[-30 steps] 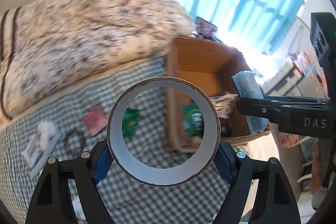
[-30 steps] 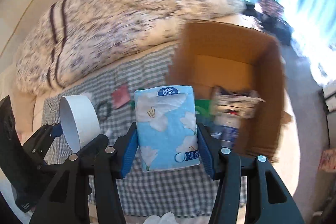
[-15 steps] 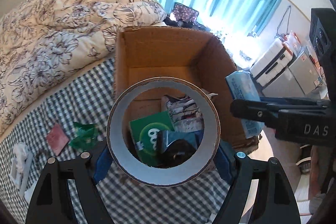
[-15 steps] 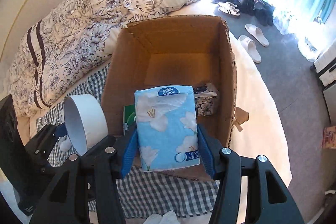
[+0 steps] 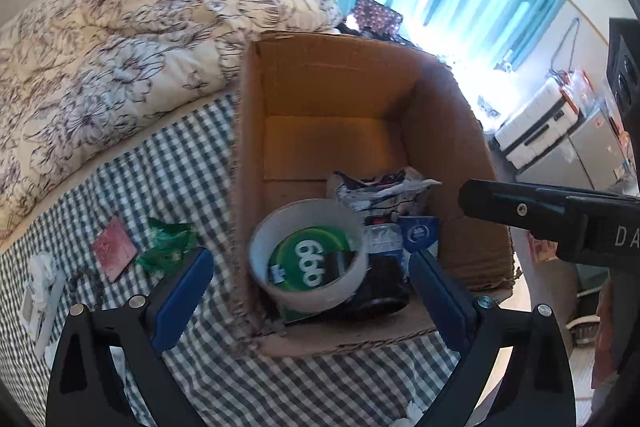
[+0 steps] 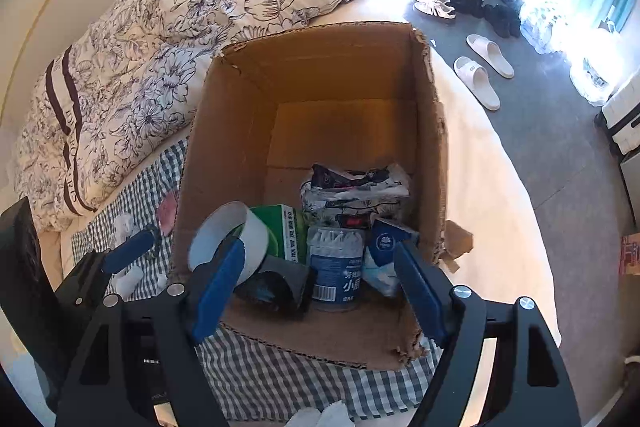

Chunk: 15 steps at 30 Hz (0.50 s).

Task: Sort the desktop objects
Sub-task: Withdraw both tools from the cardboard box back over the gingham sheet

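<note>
The white tape roll [image 5: 306, 263] lies loose in the cardboard box [image 5: 248, 147] on top of a green carton [image 5: 308, 263]. My left gripper [image 5: 308, 263] hovers above it with its jaws opening, and the pads do not touch the roll. The blue flowered tissue pack [image 6: 384, 253] has dropped into the box's near right corner, also seen as tissue pack [image 5: 418, 235]. Over the box [image 6: 224, 131] my right gripper [image 6: 318, 253] has its jaws opening, with nothing gripped. The tape roll [image 6: 228, 239] shows at its left finger.
The box also holds a blue bottle [image 6: 336, 267], crumpled packaging [image 6: 356, 187] and a black roll [image 6: 276, 287]. On the checked cloth left of the box lie a red card [image 5: 114, 249], a green wrapper [image 5: 168, 245] and white bits [image 5: 40, 291]. A flowered quilt [image 5: 120, 47] is behind. Slippers [image 6: 480, 75] lie on the floor.
Both grippers swung from over the checked cloth to above the box, then opened. The tape roll and the tissue pack left the jaws and landed inside the box.
</note>
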Available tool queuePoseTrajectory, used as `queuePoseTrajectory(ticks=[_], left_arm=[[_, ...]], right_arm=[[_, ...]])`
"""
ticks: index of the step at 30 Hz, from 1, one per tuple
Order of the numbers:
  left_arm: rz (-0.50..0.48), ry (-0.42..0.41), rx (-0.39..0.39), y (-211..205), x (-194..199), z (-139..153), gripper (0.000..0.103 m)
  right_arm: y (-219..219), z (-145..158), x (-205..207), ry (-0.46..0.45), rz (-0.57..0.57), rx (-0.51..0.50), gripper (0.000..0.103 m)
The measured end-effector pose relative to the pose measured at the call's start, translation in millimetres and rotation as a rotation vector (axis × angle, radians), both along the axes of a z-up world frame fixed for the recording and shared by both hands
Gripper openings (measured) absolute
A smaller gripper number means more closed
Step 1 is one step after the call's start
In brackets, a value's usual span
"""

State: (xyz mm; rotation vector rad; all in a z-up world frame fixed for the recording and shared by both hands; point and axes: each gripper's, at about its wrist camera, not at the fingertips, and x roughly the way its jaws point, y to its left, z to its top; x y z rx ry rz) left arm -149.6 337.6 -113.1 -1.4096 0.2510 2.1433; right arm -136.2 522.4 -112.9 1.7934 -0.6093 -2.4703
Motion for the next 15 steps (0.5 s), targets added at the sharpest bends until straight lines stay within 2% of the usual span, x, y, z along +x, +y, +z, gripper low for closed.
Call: queuePoseTrajectory(ticks=[7,15], left_arm=[[0.131,0.027,-0.011,-64,0,14,0.101],[0.354,0.035,-0.027,-181,9,18,0.101]], right_arm=[[-36,12,-5,0.019,0.066,-0.012,0.077],[-110,31,-7,0.06,0.178,-0.019,0.077]])
